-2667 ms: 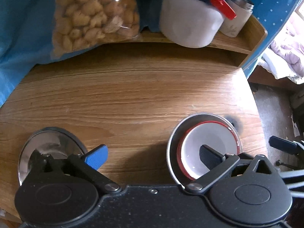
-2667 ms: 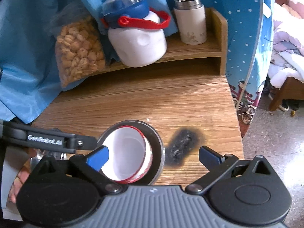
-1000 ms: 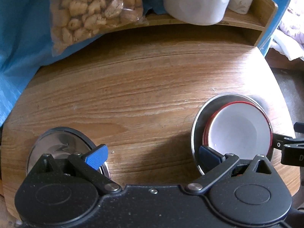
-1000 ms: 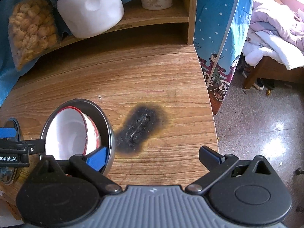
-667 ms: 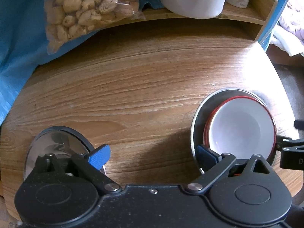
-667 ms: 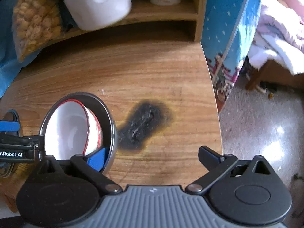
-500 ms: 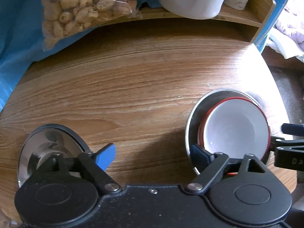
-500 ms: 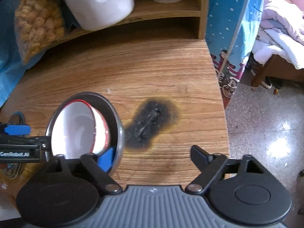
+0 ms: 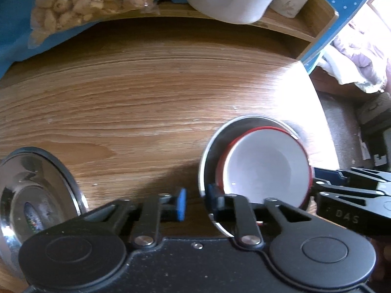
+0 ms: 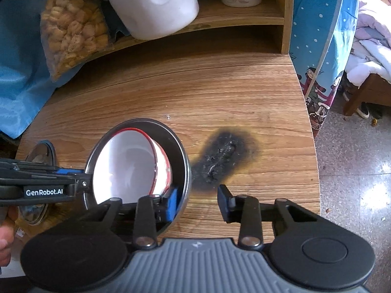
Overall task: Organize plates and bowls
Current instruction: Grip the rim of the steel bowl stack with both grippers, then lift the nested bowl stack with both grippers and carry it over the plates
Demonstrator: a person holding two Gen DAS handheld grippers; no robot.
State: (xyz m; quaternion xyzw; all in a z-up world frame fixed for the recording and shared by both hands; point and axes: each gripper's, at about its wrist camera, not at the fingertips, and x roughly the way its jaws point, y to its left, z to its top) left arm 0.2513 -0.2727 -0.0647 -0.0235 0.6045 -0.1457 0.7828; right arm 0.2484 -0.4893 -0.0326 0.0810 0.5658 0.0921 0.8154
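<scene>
A wooden surface (image 10: 220, 92) with a burn mark (image 10: 224, 156) carries a steel bowl (image 10: 180, 156) nesting a red-rimmed bowl (image 10: 127, 166). The left gripper (image 9: 194, 201) has just closed narrow on the steel rim; the right gripper (image 10: 198, 201) has been closing, its fingers straddling the opposite rim, not yet pinching. Steel is stiff and slippery; the loose inner bowl may be breakable and could slide. Another steel dish (image 9: 36, 195) sits just left.

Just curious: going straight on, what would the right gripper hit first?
Probably the rim of the steel bowl, between the jaws of the right gripper, which have just been closing; then the table.
</scene>
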